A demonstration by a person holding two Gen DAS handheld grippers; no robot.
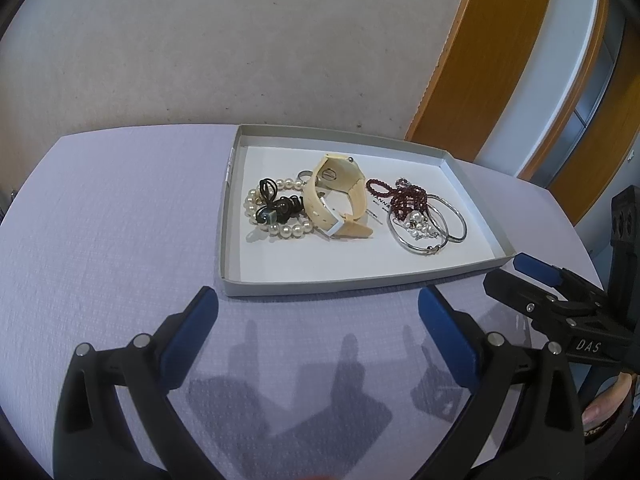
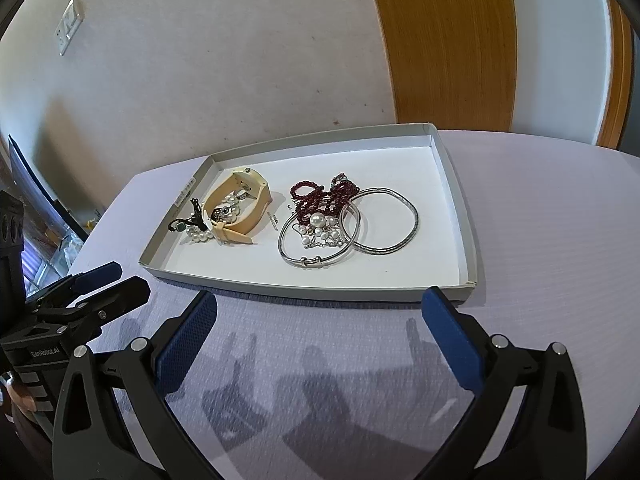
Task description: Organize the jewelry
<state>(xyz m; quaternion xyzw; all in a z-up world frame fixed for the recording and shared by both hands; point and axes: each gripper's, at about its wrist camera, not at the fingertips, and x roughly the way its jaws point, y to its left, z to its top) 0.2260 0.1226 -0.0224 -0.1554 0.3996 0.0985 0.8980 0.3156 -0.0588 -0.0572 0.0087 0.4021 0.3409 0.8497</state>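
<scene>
A shallow grey tray [image 1: 320,286] [image 2: 304,294] with a white floor holds the jewelry. A cream watch [image 1: 340,196] [image 2: 256,200] stands on its strap, next to a pearl bracelet [image 1: 280,230] [image 2: 198,236] with a black cord pendant [image 1: 276,204] [image 2: 188,218] on it. A dark red bead necklace [image 1: 404,196] [image 2: 316,196], small pearls on a chain [image 1: 416,224] [image 2: 320,226] and two silver bangles [image 1: 456,220] [image 2: 400,216] lie to the right. My left gripper [image 1: 318,308] is open and empty, just short of the tray's near edge. My right gripper [image 2: 320,310] is also open and empty there.
The tray sits on a lilac table [image 1: 100,220] [image 2: 560,220] against a beige wall. A wooden door frame [image 1: 492,48] [image 2: 448,40] stands behind on the right. Each gripper shows in the other's view: the right one [image 1: 532,272], the left one [image 2: 100,280].
</scene>
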